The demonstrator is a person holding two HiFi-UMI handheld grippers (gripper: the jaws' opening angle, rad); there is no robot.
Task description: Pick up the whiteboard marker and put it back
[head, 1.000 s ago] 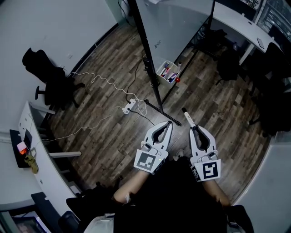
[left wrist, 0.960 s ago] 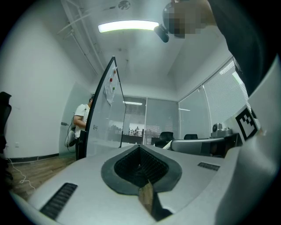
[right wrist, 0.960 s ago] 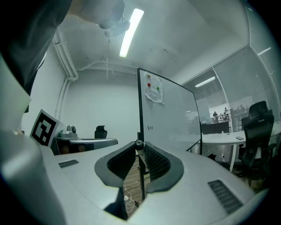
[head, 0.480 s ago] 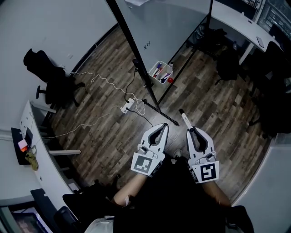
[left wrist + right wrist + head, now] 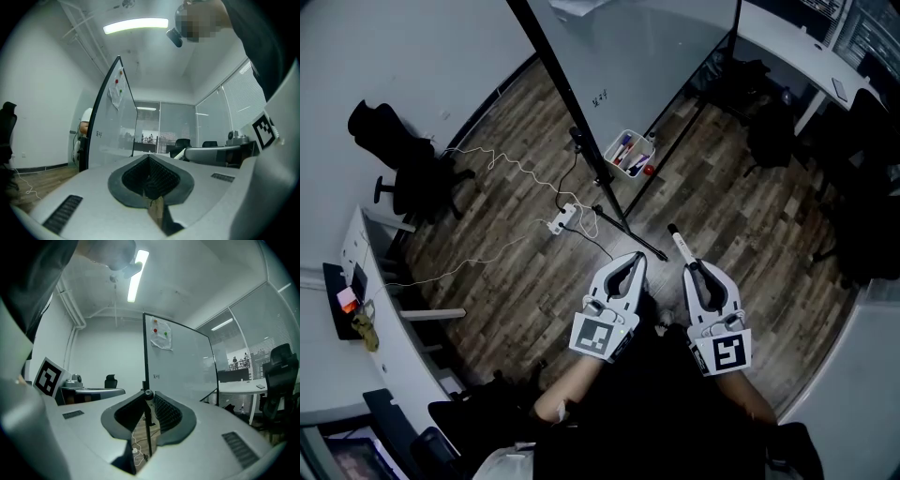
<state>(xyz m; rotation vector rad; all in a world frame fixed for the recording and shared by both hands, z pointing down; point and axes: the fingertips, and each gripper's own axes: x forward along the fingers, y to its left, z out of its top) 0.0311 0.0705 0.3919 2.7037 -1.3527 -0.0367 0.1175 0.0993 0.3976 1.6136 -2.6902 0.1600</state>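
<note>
- White in the barrel and dark at its far tip, the whiteboard marker (image 5: 679, 246) is clamped in the right tongs (image 5: 693, 268) and sticks out past their tips.
- Its long axis runs along the tongs' own line, held level above the floor, with the dark tip pointing away from the person toward the foot of the whiteboard (image 5: 647, 47).
- In the right gripper view the marker's round end shows between the two tips, which are closed on it.
- The left tongs (image 5: 630, 259) are closed with nothing between them, side by side with the right pair.
- Below lies a wood-plank floor (image 5: 506, 272) with a white power strip (image 5: 562, 219) and a trailing cable.
- A small basket (image 5: 627, 151) of markers hangs on the whiteboard stand.
- A black office chair (image 5: 398, 155) stands at the left, near a white counter (image 5: 380, 319).
</note>
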